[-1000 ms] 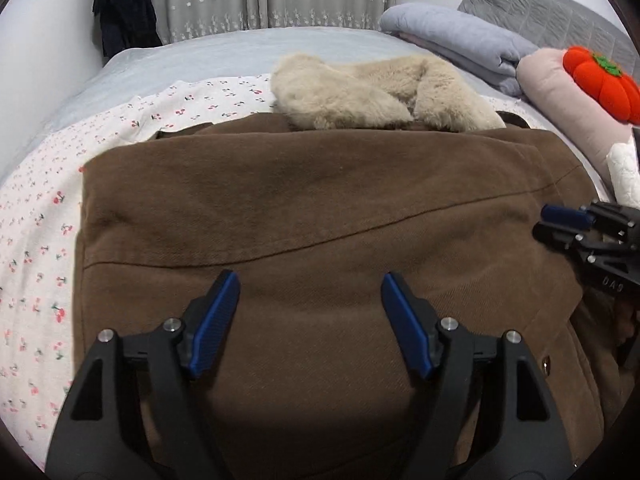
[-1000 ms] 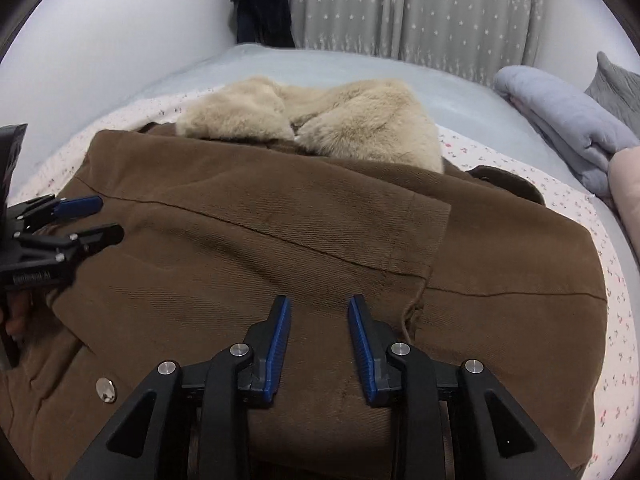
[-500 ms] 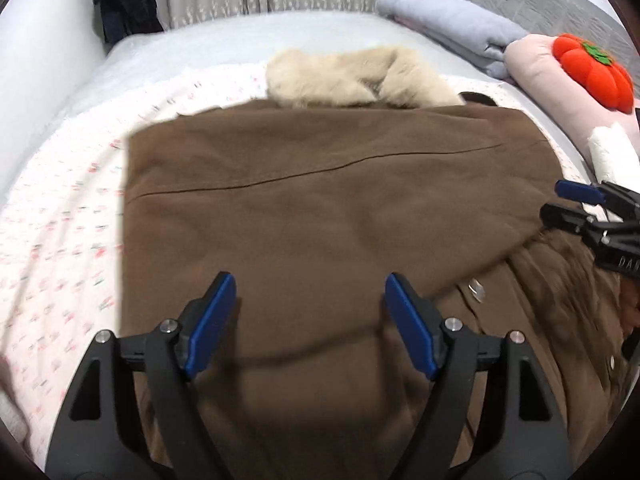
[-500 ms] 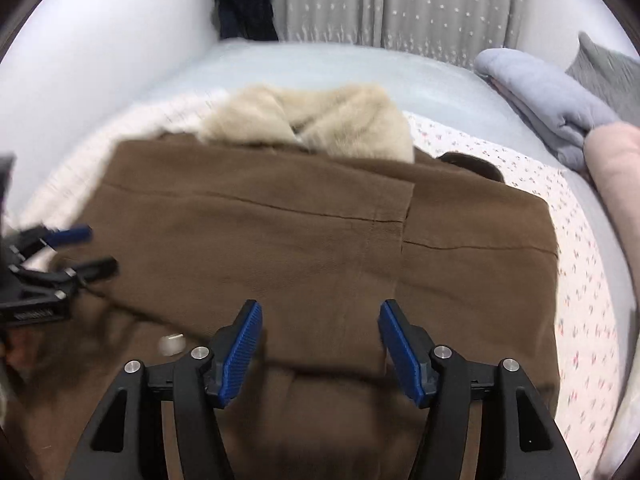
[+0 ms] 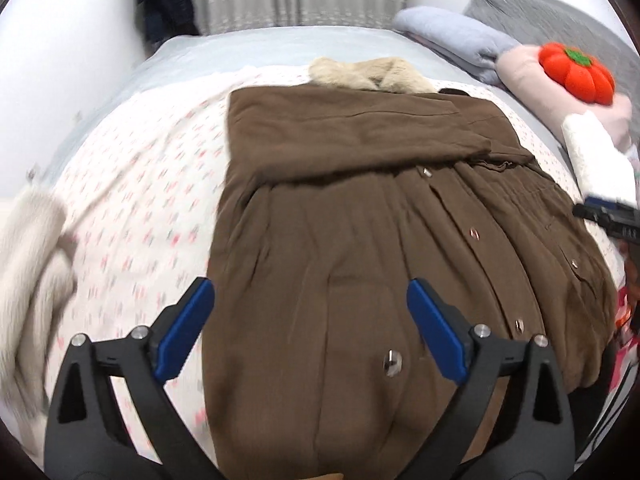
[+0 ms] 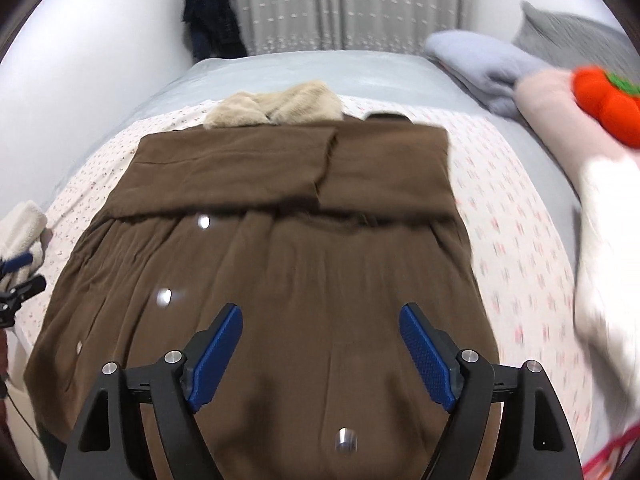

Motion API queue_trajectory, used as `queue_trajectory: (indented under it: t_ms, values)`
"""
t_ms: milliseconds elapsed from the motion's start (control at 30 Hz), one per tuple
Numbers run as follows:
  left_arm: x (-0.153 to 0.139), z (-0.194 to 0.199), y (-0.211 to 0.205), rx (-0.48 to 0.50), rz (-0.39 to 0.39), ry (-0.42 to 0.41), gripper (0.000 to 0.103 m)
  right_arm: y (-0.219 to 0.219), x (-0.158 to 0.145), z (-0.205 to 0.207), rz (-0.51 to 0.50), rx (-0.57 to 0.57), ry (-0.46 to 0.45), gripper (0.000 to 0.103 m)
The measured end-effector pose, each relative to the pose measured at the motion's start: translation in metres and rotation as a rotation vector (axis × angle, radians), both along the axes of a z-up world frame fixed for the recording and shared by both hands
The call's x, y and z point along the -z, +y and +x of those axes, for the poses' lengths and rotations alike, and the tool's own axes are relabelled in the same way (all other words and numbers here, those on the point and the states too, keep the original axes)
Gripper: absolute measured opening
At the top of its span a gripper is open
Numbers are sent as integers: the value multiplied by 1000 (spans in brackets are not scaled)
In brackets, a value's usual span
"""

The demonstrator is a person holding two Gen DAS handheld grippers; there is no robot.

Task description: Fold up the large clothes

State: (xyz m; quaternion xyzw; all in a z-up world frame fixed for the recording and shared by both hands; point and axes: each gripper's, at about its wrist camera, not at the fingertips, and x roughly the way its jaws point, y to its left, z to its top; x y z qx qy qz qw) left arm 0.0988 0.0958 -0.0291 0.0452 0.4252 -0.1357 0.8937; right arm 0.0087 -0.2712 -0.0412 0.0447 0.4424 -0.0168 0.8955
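Both the left gripper (image 5: pixel 310 326) and the right gripper (image 6: pixel 320 344) hover with jaws spread wide and holding nothing. The brown coat (image 5: pixel 360 240) lies flat on the bed (image 5: pixel 132 184) straight ahead of and beneath both pairs of jaws. Its sleeves are folded across the chest, its fur collar (image 5: pixel 368 74) lies at the far end from the jaws, and its snap-buttoned skirt runs between them.

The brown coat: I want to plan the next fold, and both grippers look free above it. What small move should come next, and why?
Probably lower both grippers to the near hem of the brown coat and pinch it. The sleeves already lie folded across the chest below the fur collar, the skirt is still spread flat, and the left gripper and right gripper are open and hold nothing.
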Motion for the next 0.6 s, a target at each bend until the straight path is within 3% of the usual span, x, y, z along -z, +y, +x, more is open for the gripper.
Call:
queue_trajectory:
  t_ms: [133, 233, 600]
  values:
    - [9, -26, 20, -61, -56, 16, 97, -2, 4, -42, -7, 39, -15, 83]
    - [19, -39, 29, -112, -56, 28, 97, -3, 7, -65, -98, 103, -20, 85]
    - [60, -71, 56, -207, -67, 177, 97, -22, 40, -95, -191, 195, 88, 85]
